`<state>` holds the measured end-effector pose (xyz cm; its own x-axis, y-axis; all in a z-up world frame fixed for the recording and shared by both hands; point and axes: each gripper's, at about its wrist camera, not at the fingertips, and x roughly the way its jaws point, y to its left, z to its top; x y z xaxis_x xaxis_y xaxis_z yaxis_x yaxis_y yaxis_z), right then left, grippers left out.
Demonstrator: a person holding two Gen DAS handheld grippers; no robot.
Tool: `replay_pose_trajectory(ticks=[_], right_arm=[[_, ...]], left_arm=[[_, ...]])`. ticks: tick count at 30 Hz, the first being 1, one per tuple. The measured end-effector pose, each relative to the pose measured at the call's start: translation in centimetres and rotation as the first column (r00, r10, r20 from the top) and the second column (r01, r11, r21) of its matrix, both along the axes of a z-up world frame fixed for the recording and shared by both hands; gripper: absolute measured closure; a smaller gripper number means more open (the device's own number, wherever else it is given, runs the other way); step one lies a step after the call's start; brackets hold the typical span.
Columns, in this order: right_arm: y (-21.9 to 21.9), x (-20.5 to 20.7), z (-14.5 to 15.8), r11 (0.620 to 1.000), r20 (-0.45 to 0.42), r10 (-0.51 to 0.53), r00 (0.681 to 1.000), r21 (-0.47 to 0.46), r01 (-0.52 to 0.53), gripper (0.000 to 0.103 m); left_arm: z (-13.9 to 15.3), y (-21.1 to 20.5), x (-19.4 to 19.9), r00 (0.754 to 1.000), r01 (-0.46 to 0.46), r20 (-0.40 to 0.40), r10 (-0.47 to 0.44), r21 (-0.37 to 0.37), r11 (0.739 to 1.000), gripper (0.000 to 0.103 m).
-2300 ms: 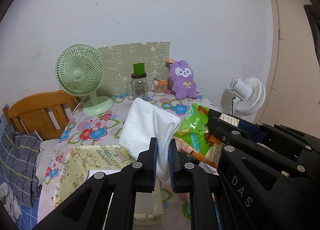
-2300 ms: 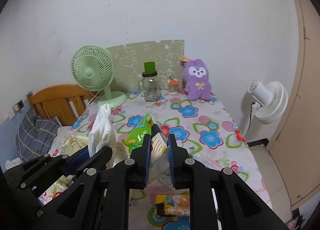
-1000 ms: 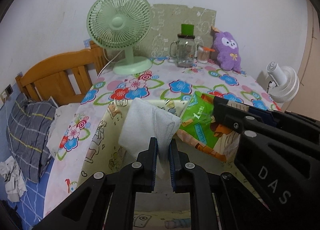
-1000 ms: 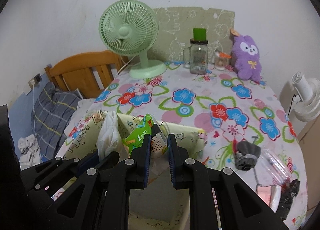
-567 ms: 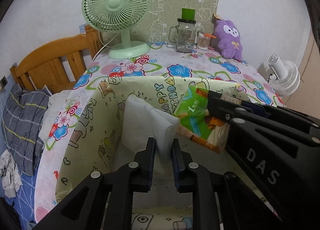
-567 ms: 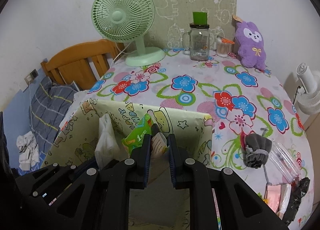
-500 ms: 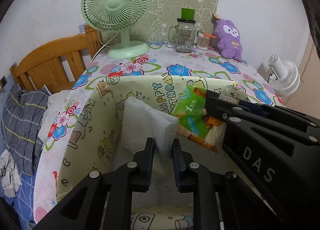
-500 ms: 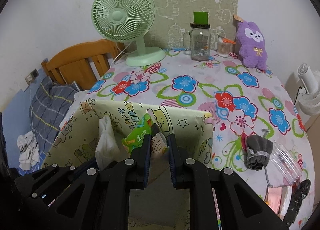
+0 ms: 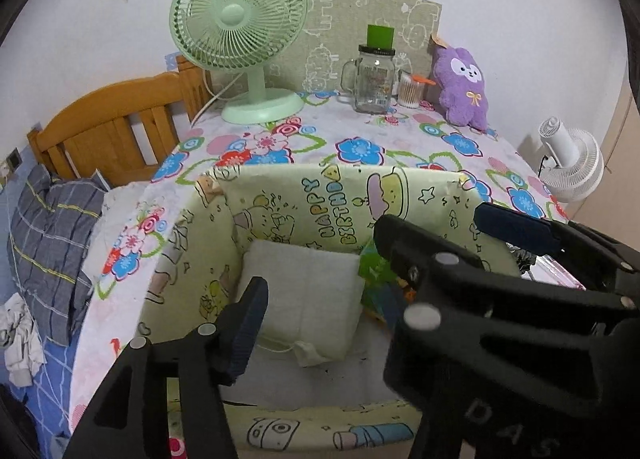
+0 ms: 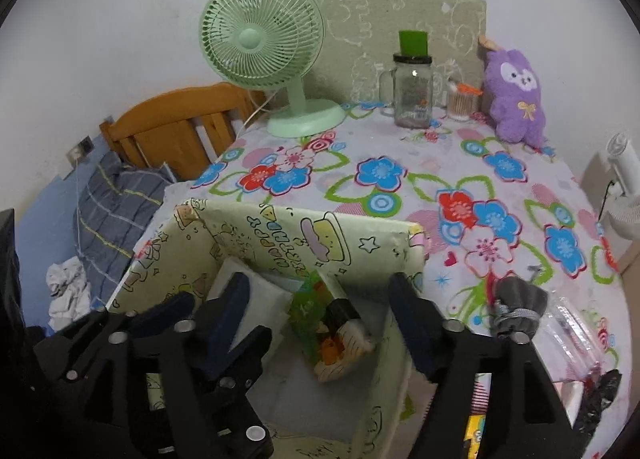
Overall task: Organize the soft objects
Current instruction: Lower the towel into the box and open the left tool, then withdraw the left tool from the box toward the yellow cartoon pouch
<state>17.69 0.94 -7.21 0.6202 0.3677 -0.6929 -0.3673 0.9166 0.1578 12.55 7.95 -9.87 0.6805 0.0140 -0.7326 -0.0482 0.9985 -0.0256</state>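
Observation:
A folded white towel (image 9: 304,299) lies inside the yellow cartoon-print box (image 9: 320,195), leaning on its far wall. My left gripper (image 9: 324,319) is open just above it, holding nothing. A green and orange tissue packet (image 10: 324,331) rests in the same box (image 10: 304,231), to the right of the towel (image 10: 260,299). My right gripper (image 10: 320,311) is open over the packet, empty. In the left wrist view the packet (image 9: 374,271) is mostly hidden behind the right gripper's body.
A green fan (image 9: 240,27), a glass jar (image 9: 374,75) and a purple plush (image 9: 464,87) stand at the table's far edge. A grey pouch (image 10: 516,307) and clear plastic wrapping (image 10: 576,331) lie right of the box. A wooden headboard (image 9: 116,131) is on the left.
Both grippers lowered their loads into the box and opened. The towel and the tissue packet now rest inside it, released.

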Motion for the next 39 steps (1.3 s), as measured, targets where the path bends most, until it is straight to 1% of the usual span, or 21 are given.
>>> replay_pose_trajectory(ticks=[3,5,7,9,17,20,25,29,35,39], right_arm=[[-0.3,-0.5,0.5,1.0,0.008,-0.002,1.0,-0.003,0.002,0.025],[-0.5,-0.8,0.7,1.0,0.014,-0.009,1.0,-0.014,0.01,0.019],[-0.9,-1.3,1.2,1.0,0.029,-0.015,0.999,-0.017,0.015,0.018],[-1.3,-1.7,1.6,1.0,0.039,-0.018,0.999,-0.014,0.019,0.018],[-2.6,-3.4,3.4,0.999,0.093,-0.033,0.995,-0.032,0.036,0.009],[-3.2,-4.0,4.2,0.998,0.117,-0.048,0.992,-0.029,0.052,0.007],[-4.2,-5.1,5.4,0.997,0.144,-0.067,0.987,-0.019,0.071,0.006],[-5.0,-5.9,6.3,0.997,0.167,-0.077,0.983,-0.011,0.08,0.006],[-6.4,-7.0,7.3,0.995,0.183,-0.096,0.978,-0.008,0.099,0.005],[-7.3,-7.9,7.8,0.993,0.213,-0.112,0.971,-0.016,0.118,0.004]], left_arm=[[0.6,-0.3,-0.4,1.0,-0.003,0.012,0.003,0.021,1.0,0.032],[1.1,-0.7,-0.7,1.0,-0.007,0.028,0.006,0.033,0.999,0.029],[1.5,-0.9,-0.9,0.999,-0.01,0.034,0.009,0.039,0.999,0.021],[1.9,-1.2,-1.2,0.999,-0.012,0.041,0.01,0.039,0.999,0.018],[3.7,-2.3,-2.4,0.996,-0.01,0.091,0.007,0.029,1.0,0.011],[4.4,-2.8,-2.9,0.994,-0.001,0.111,-0.002,0.033,0.999,0.006],[5.6,-3.8,-3.6,0.989,0.011,0.145,-0.016,0.038,0.999,0.001],[6.5,-4.4,-4.3,0.985,0.017,0.17,-0.024,0.045,0.999,0.0],[7.3,-5.6,-5.1,0.981,0.038,0.186,-0.044,0.039,0.999,0.0],[7.7,-6.4,-5.6,0.978,0.046,0.202,-0.051,0.03,0.998,0.0]])
